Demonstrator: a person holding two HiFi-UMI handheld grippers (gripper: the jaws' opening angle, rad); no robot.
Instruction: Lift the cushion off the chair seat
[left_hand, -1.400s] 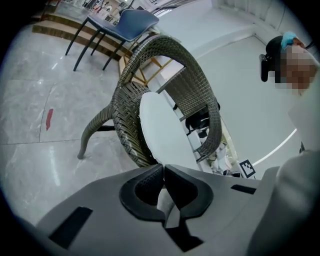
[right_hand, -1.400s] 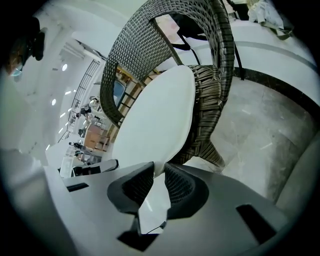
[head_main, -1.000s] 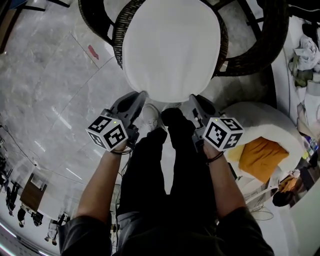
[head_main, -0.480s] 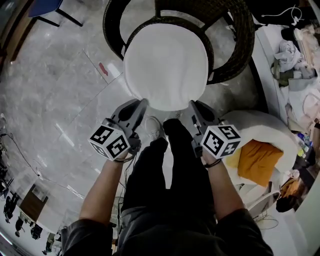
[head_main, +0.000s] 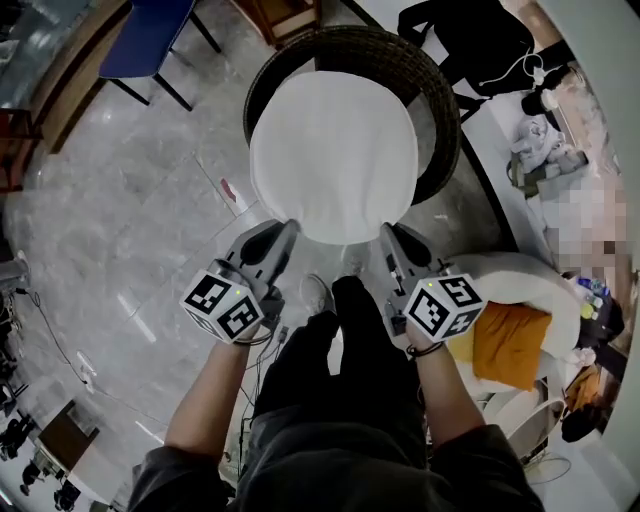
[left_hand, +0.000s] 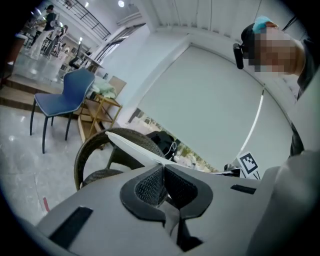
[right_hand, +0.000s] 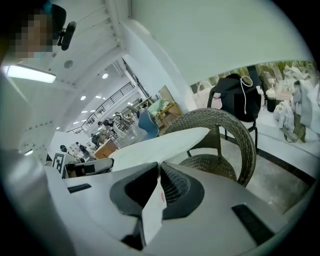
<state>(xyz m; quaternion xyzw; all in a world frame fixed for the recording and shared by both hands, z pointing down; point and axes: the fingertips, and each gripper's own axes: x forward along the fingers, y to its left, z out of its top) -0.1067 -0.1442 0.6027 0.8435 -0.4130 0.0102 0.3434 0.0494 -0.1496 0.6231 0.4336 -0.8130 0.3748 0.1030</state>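
The round white cushion (head_main: 333, 150) hangs in the air above the dark wicker chair (head_main: 445, 120), roughly level. My left gripper (head_main: 290, 229) is shut on the cushion's near left edge and my right gripper (head_main: 387, 233) on its near right edge. In the left gripper view the jaws (left_hand: 163, 168) pinch the thin cushion edge (left_hand: 131, 144), with the chair (left_hand: 86, 152) below and behind. In the right gripper view the jaws (right_hand: 159, 168) clamp the cushion (right_hand: 162, 143) and its white label (right_hand: 152, 212); the bare woven seat (right_hand: 207, 165) shows underneath.
A blue chair (head_main: 150, 40) stands at the far left and a wooden rack beside it. A black bag (head_main: 470, 35) sits behind the wicker chair. A white beanbag (head_main: 530, 275) with an orange cloth (head_main: 510, 335) lies at my right. My legs and a shoe (head_main: 318, 293) are below the cushion.
Both grippers have risen together with the cushion in them. The cushion has come up off the wicker seat, and the chair now looks smaller and farther below.
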